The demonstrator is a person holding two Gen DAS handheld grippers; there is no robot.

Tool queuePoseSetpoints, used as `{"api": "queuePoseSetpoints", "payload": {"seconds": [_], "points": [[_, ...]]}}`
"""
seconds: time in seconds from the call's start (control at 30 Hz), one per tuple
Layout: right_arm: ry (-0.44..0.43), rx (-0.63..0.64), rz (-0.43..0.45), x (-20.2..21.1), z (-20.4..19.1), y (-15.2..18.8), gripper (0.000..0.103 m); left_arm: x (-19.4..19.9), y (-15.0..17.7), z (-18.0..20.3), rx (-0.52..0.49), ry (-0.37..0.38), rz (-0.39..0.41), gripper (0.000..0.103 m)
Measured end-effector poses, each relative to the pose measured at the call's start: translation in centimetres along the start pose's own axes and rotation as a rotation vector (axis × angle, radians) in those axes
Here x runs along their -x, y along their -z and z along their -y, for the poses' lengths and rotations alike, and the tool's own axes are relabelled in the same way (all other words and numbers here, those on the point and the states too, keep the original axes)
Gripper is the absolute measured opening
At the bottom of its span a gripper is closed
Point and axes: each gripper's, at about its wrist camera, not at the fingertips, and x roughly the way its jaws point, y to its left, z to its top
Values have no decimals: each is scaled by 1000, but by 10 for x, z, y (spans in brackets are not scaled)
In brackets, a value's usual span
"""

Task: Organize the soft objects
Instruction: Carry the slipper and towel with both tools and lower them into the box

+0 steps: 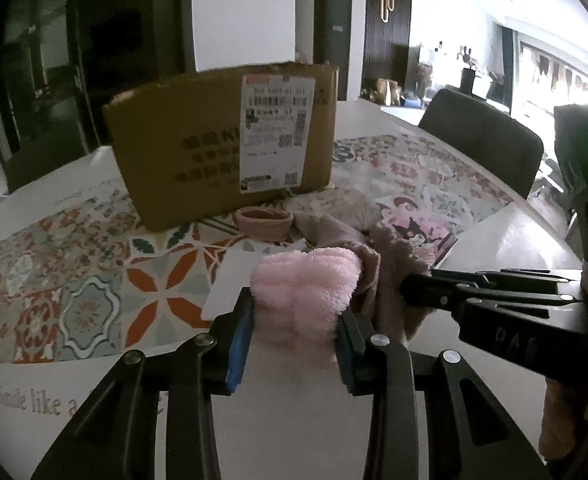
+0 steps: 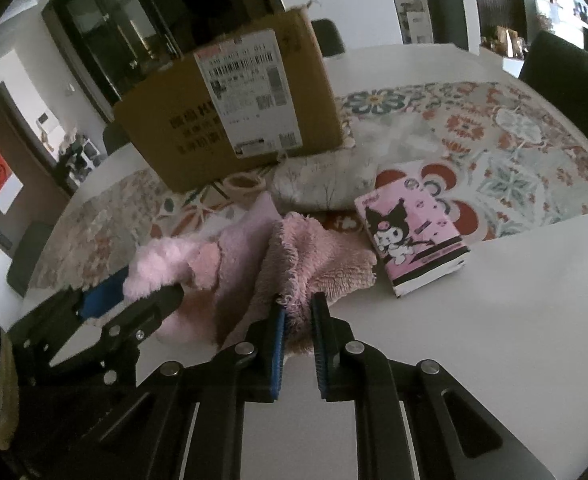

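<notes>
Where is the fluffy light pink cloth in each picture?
Left wrist view: the fluffy light pink cloth sits bottom centre, pinched between the left gripper fingers.
Right wrist view: it is at the left, middle height.
Shared landmark: the brown cardboard box with a white label behind it.

White table (image 2: 514,320) bearing a patterned tile-print mat (image 2: 494,152). Ahead of the tongs: pink fluffy cloths (image 2: 254,256); right of them, a pink cartoon-printed pack (image 2: 414,236). Farther ahead: a pale bundle (image 2: 326,184), a ring-shaped band (image 1: 264,222) and an upright cardboard box (image 1: 222,140).
</notes>
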Motion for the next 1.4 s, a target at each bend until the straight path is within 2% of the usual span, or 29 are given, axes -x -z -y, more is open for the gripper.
{"api": "queuePoseSetpoints", "payload": {"seconds": [0.7, 1.1, 1.4], "points": [[16, 53, 212, 82, -30, -16, 14, 83, -24, -3, 52, -186, 181, 37], [-2, 79, 311, 113, -46, -33, 14, 107, -51, -11, 89, -225, 259, 37], [-16, 105, 383, 129, -60, -58, 14, 115, -78, -23, 105, -235, 306, 37]]}}
